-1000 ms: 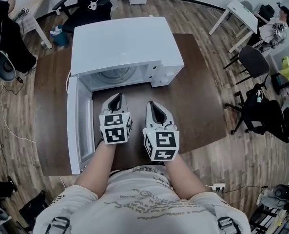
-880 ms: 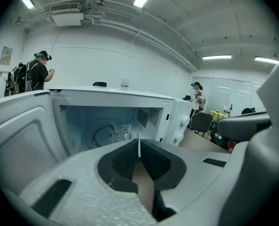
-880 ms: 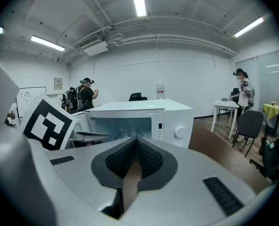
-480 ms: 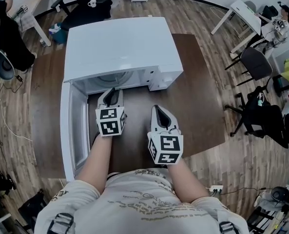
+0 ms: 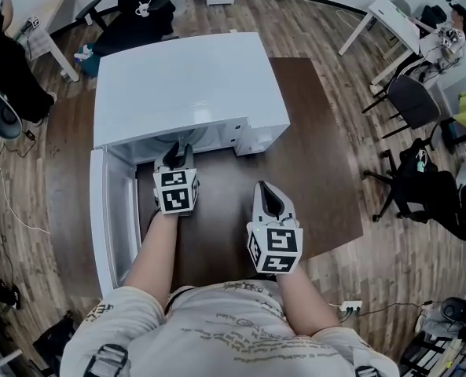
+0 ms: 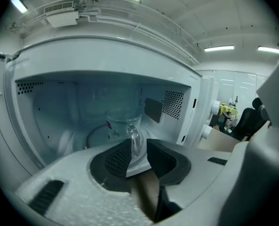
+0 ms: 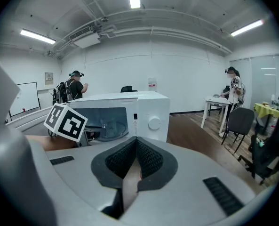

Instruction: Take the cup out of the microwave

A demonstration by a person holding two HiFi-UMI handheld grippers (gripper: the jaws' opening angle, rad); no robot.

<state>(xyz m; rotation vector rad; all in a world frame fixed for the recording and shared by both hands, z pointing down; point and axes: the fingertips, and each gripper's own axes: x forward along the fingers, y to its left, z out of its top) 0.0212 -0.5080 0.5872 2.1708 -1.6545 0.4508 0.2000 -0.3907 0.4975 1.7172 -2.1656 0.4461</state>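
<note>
A clear glass cup [image 6: 122, 122] with a handle [image 6: 134, 142] stands on the turntable inside the white microwave [image 5: 187, 85], whose door [image 5: 110, 210] hangs open to the left. My left gripper [image 5: 177, 155] reaches into the oven's mouth. Its jaws stand a little apart, and in the left gripper view [image 6: 138, 150] the cup's handle sits right at the gap between the tips. Whether they touch it I cannot tell. My right gripper [image 5: 269, 192] hovers over the brown table [image 5: 315, 171] in front of the microwave, shut and holding nothing [image 7: 135, 144].
The microwave's control panel with a knob [image 7: 154, 123] is on its right side. Office chairs [image 5: 409, 100] and white desks [image 5: 386, 18] stand on the wood floor around the table. People stand in the background [image 7: 75, 88].
My left gripper has moved forward from above the table into the microwave's opening. The right gripper has drawn slightly back and to the right.
</note>
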